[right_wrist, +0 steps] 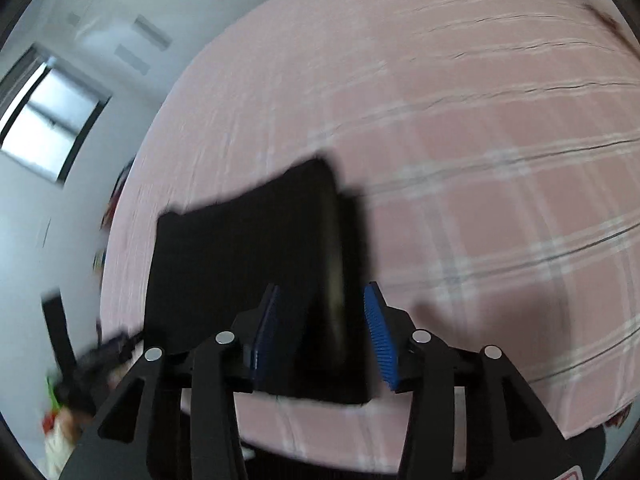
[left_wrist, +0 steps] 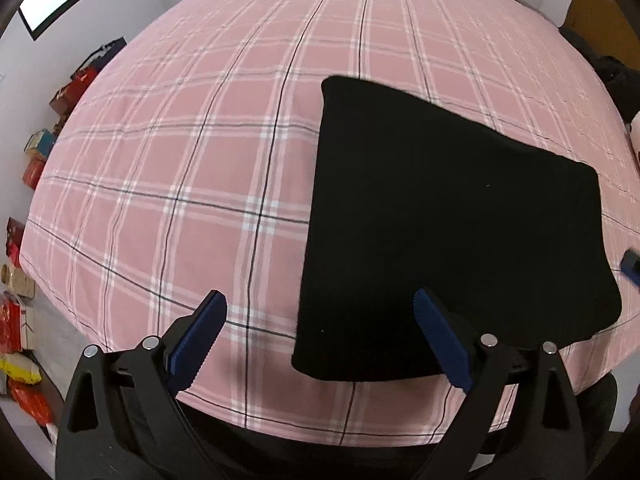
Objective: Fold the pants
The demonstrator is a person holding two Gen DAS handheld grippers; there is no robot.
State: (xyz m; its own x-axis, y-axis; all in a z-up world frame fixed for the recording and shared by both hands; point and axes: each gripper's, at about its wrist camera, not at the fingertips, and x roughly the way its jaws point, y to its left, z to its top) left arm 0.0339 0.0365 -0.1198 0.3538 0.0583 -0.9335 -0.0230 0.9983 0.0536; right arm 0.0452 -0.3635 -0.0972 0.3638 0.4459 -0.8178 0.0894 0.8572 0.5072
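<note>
On the near half of the pink plaid bed [left_wrist: 168,184], toward its right side, we find the black pants [left_wrist: 452,232] lying as a flat, squared-off stack, already folded small. Around the pants the bed runs open and bare, widest to their left and beyond them; only the bed's near edge sits close, just below the stack's lower hem. We judge the cloth soft, light and limp, thick enough in layers to keep its shape while it rests, yet apt to sag or slide open if lifted by one layer. The firm places to grip look like the folded edges and corners, taking all layers together. The left tool [left_wrist: 320,338] hangs spread wide over the stack's near-left corner, pinching nothing. The right tool [right_wrist: 322,330] stands partly spread astride the stack's right edge, its pads clear of the cloth; that view is blurred.
</note>
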